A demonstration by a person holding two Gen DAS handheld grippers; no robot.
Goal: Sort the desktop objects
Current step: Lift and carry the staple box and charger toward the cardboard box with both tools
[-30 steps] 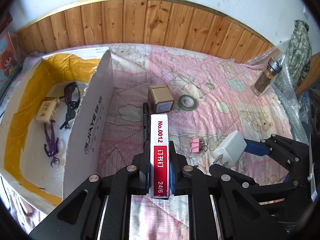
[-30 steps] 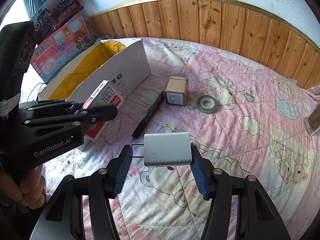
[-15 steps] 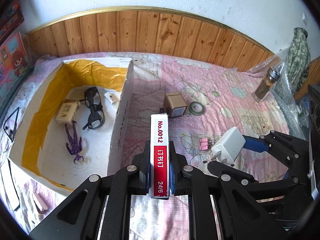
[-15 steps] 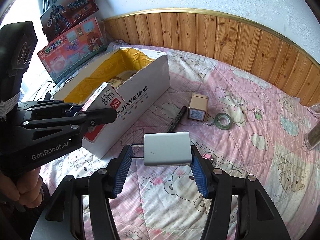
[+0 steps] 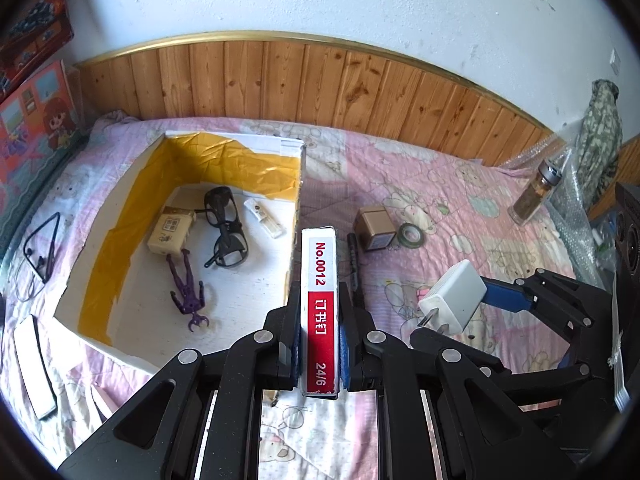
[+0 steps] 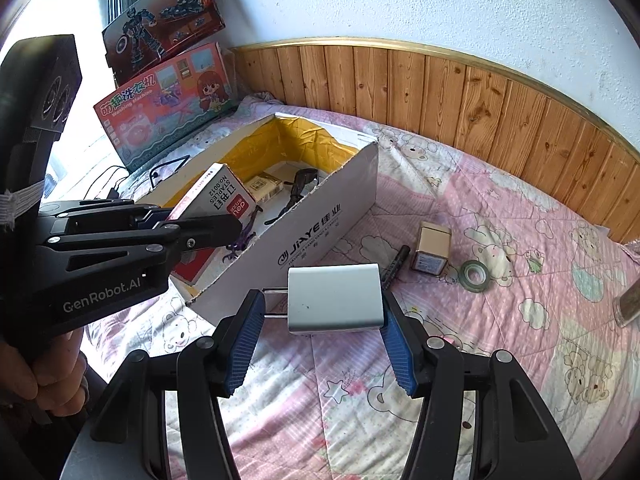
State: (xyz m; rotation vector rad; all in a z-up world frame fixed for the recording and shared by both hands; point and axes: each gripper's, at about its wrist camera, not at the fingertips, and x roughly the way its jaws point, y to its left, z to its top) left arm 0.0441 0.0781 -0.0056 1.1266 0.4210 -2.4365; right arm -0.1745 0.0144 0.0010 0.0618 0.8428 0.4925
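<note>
My left gripper point(image 5: 319, 340) is shut on a red and white staples box point(image 5: 319, 292), held above the near right wall of the open cardboard box point(image 5: 294, 216). The staples box also shows in the right wrist view point(image 6: 216, 204), over the cardboard box point(image 6: 320, 228). My right gripper point(image 6: 320, 320) is shut on a white charger plug point(image 6: 334, 298), held above the pink quilt to the right of the cardboard box; the plug also shows in the left wrist view point(image 5: 454, 298). Inside the cardboard box lie black glasses point(image 5: 224, 232), a purple figure point(image 5: 188, 288), a small tan packet point(image 5: 170, 234) and a white tube point(image 5: 264, 222).
On the quilt lie a small tan box point(image 5: 374, 228), a green tape roll point(image 5: 412, 235), a black pen point(image 5: 354, 264) and a pink clip point(image 5: 420, 292). A glass jar point(image 5: 536, 192) stands at the right. Toy boxes point(image 6: 168, 92) lean at the left wall. A phone point(image 5: 34, 364) and cable point(image 5: 40, 248) lie left.
Both grippers have risen and moved left with their loads. The staples box now hangs over the cardboard box's near wall, and more of the box's inside shows.
</note>
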